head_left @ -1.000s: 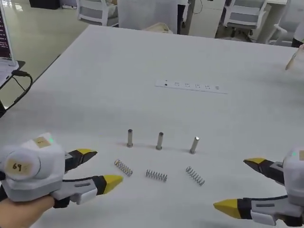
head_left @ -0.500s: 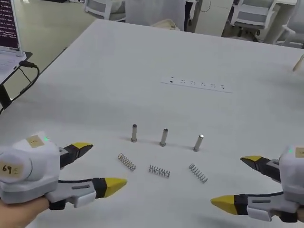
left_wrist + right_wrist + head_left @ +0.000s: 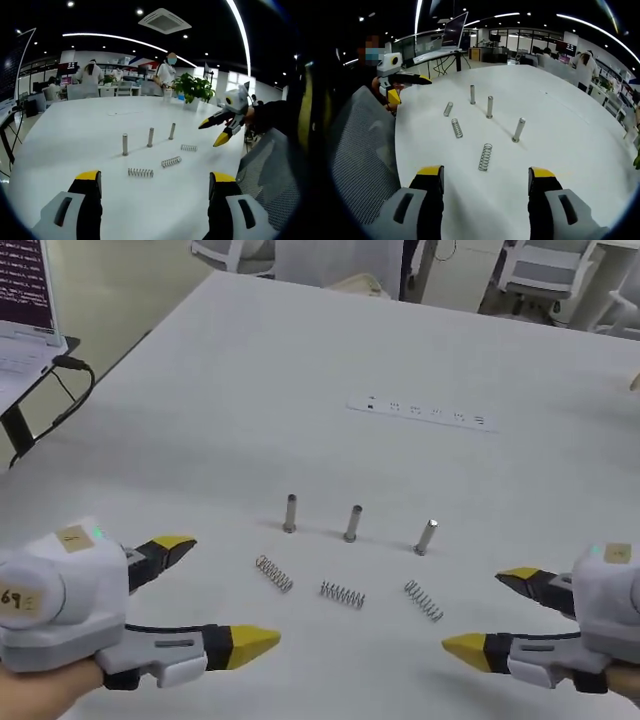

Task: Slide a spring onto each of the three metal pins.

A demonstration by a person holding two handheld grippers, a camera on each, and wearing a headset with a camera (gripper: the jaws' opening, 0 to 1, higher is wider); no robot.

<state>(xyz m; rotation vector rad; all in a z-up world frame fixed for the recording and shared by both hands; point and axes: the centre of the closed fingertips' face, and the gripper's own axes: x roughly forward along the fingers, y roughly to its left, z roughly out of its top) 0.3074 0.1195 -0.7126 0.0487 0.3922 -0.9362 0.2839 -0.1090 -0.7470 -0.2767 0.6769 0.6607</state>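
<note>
Three short metal pins stand upright in a row on the white table: left pin (image 3: 290, 512), middle pin (image 3: 353, 523), right pin (image 3: 426, 537). In front of each lies a loose spring: left spring (image 3: 273, 573), middle spring (image 3: 342, 594), right spring (image 3: 423, 600). My left gripper (image 3: 215, 592) hovers open at the lower left, empty, a hand's width from the left spring. At the lower right my right gripper (image 3: 496, 614) is open and empty beside the right spring. The left gripper view shows pins (image 3: 150, 137) and springs (image 3: 171, 161) ahead; in the right gripper view the nearest spring (image 3: 485, 156) lies just ahead.
A white power strip (image 3: 421, 412) lies flat further back on the table. A laptop (image 3: 25, 300) with a cable sits on a stand beyond the left edge. Office chairs (image 3: 532, 275) stand behind the far edge.
The head camera tilted, so the whole scene shifted. Both grippers stay open and low, with the left gripper's lower jaw reaching slightly further right. Pins and springs have not moved.
</note>
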